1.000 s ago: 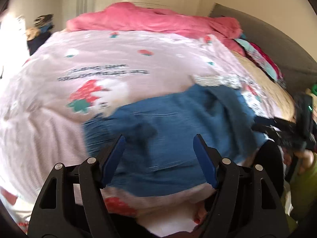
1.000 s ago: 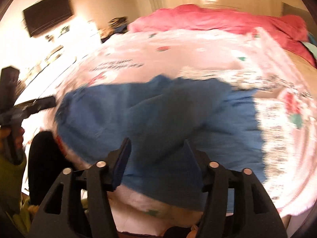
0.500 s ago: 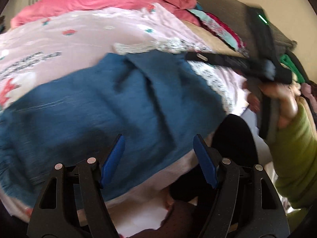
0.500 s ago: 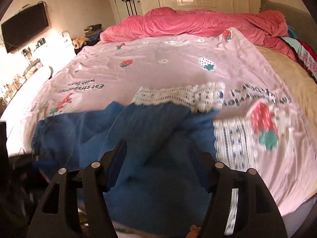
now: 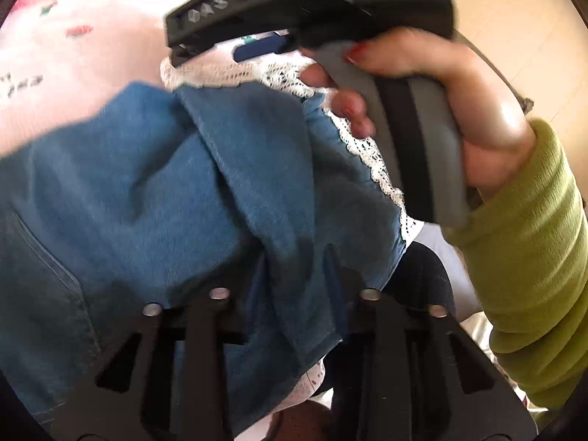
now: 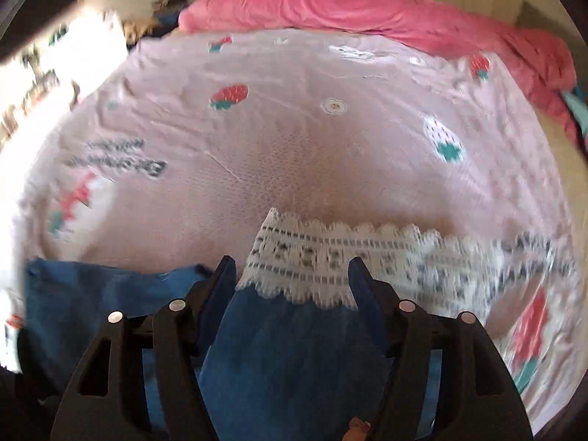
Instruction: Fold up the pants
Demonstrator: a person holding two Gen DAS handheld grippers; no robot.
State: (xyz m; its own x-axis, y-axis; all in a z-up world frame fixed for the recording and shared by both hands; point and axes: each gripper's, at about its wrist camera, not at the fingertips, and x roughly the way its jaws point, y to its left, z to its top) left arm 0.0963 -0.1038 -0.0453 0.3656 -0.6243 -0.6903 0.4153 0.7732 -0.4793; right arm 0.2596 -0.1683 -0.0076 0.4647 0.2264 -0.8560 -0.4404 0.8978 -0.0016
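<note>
Blue denim pants (image 5: 147, 191) lie crumpled on a pink strawberry-print bed cover (image 6: 294, 139). In the left wrist view my left gripper (image 5: 294, 264) sits low on the pants' near right part. Its jaws are closing, and a raised fold of denim is pinched between them and partly hides the fingers. My right gripper (image 5: 171, 42), held by a hand (image 5: 459, 110) in a green sleeve, hovers over the pants' far edge. In the right wrist view the right gripper (image 6: 290, 275) is open, with the pants (image 6: 286, 360) below it and nothing gripped.
A white lace band (image 6: 330, 253) of the bed cover runs along the pants' far edge. A pink duvet (image 6: 367, 7) is heaped across the far side of the bed. Dark clothing (image 5: 419, 279) shows at the bed's near edge.
My left gripper dropped onto the pants and its jaws narrowed around a denim fold. The right gripper swung in from the right, now close above the pants' far edge by the lace.
</note>
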